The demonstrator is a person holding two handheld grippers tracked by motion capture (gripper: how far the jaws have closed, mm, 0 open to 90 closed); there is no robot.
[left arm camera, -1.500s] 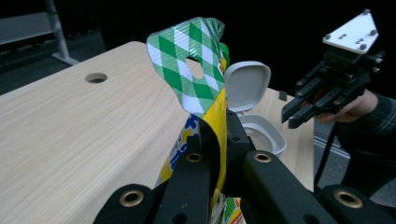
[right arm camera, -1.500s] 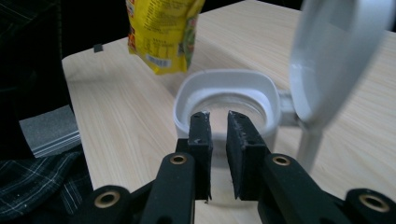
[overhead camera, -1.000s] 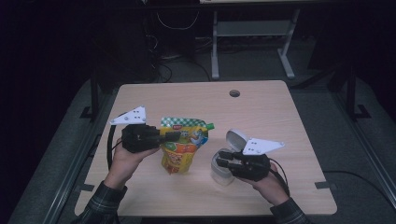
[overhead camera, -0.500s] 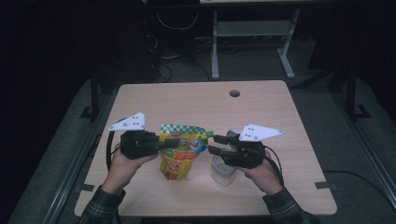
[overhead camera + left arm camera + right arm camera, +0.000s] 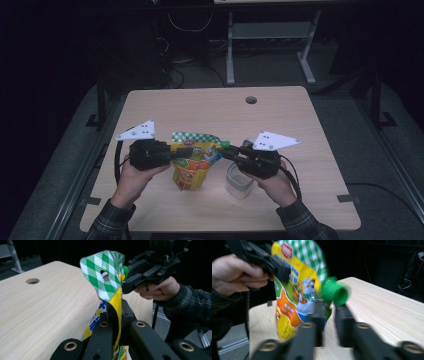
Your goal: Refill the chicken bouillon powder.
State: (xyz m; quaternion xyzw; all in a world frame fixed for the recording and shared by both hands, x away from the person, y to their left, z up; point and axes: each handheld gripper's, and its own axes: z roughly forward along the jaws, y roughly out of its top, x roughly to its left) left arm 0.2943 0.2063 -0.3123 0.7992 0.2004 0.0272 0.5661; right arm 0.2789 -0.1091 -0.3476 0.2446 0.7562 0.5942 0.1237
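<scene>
On the pale wooden bench [image 5: 200, 107], the left tool [image 5: 113, 327] clamps the upright yellow pouch [image 5: 192, 165], while the right tool [image 5: 328, 312], jaws slightly parted, meets its green cap [image 5: 334, 292] above a clear tub [image 5: 237, 181].

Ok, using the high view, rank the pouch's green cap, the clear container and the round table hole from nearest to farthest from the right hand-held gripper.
1. Green cap: right at the right hand-held gripper tips.
2. Clear container: just below, toward the person.
3. Table hole: far edge of the table.
</scene>
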